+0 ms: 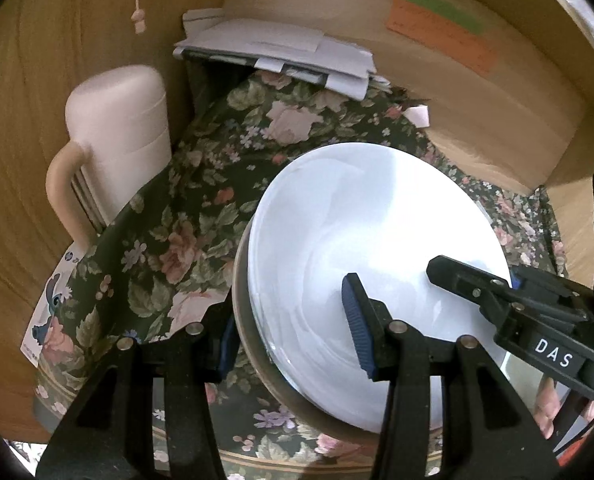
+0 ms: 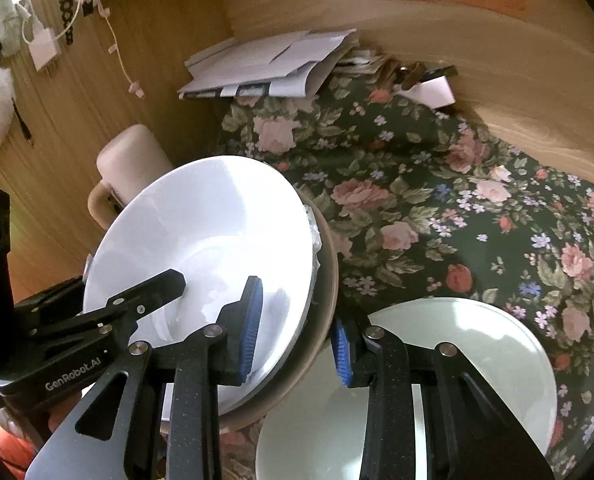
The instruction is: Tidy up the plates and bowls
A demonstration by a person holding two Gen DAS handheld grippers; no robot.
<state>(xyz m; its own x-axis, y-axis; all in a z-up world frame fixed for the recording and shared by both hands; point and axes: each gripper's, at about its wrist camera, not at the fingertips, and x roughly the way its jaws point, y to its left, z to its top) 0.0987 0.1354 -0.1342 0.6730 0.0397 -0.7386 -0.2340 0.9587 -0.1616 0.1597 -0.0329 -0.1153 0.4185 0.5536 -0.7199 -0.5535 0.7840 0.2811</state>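
A stack of dishes, a white plate (image 1: 361,240) on top and a brown dish (image 1: 257,360) below, is held tilted above the floral tablecloth (image 1: 177,220). My left gripper (image 1: 293,332) straddles the stack's left rim, one blue pad inside and one outside. My right gripper (image 2: 297,328) straddles the opposite rim of the white plate (image 2: 201,232) and brown dish (image 2: 325,300). Each gripper shows in the other's view. A pale green plate (image 2: 477,344) lies on the cloth under my right gripper.
A pink thermos jug (image 1: 125,128) with a handle stands at the left by the wooden wall. A pile of papers (image 1: 273,52) lies at the back. A wooden panel with sticky notes (image 1: 449,36) closes the back right. A cartoon card (image 1: 49,304) lies at the table's left edge.
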